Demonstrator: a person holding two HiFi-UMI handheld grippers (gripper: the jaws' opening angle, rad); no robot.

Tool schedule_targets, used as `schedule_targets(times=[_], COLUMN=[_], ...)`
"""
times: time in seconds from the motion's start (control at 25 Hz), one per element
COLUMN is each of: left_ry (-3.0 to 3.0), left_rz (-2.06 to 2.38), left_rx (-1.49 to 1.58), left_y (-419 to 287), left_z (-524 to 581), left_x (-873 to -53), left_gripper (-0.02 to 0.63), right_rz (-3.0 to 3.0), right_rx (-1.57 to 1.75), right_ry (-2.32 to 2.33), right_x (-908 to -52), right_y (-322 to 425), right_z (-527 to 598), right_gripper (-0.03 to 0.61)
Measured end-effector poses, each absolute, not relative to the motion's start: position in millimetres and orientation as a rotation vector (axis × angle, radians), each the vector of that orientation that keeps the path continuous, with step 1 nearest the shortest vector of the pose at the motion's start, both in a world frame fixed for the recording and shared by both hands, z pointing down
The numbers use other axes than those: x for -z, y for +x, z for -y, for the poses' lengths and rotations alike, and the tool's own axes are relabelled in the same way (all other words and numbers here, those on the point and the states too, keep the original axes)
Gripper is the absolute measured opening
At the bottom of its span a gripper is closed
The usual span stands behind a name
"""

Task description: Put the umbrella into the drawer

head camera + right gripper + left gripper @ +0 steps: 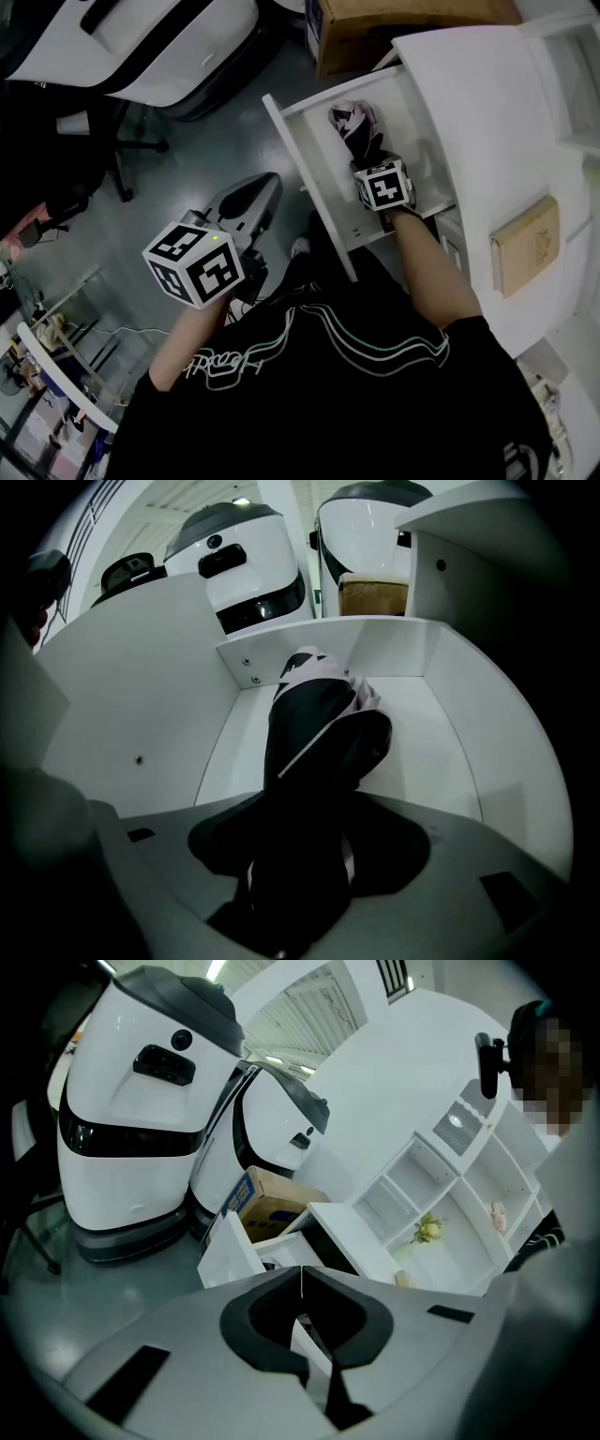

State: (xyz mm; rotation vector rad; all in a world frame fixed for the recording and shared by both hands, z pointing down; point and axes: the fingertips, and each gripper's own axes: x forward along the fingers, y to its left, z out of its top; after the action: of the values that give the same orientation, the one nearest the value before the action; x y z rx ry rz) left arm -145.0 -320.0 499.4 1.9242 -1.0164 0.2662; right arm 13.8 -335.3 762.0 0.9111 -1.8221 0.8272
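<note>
The folded umbrella (354, 127), black with pale patterned fabric at its far end, lies inside the open white drawer (302, 164). My right gripper (368, 156) reaches steeply down into the drawer, its marker cube over the umbrella's near end. In the right gripper view the umbrella (314, 724) fills the space between the jaws of the right gripper (300, 892) and runs toward the drawer's back wall (375, 653). My left gripper (267, 186) hangs over the floor left of the drawer; its jaws meet at the tips (300, 1274) with nothing between them.
The drawer juts from a white desk (487, 112) that carries a tan book (525, 246). A cardboard box (403, 28) stands behind the drawer. Large white robot bodies (141, 1101) and an office chair (84, 141) stand to the left. White shelves (450, 1204) rise beyond the desk.
</note>
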Motion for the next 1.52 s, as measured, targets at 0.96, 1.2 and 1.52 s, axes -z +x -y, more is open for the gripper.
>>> schedule_targets(times=[0.96,1.2,1.52], left_ry=[2.080,2.195,2.331], left_rz=[0.988,0.903,0.816], left_rx=[-0.221,-0.212,-0.179], left_y=[-140.7,-124.3,-109.9], left_z=[206.4,163.4,114.2], left_x=[-414.4,-376.4,-332.2], left_gripper=[0.023,0.023,0.023], right_rz=[2.194,2.540,2.710], right_rx=[-0.931,-0.860,-0.836], right_ry=[1.203,1.206,1.134], right_x=[-536.5,-420.0,-350.2], right_y=[30.8,6.6,-10.6], right_z=[258.6,204.8,120.6], right_gripper=[0.254,0.086,0.054])
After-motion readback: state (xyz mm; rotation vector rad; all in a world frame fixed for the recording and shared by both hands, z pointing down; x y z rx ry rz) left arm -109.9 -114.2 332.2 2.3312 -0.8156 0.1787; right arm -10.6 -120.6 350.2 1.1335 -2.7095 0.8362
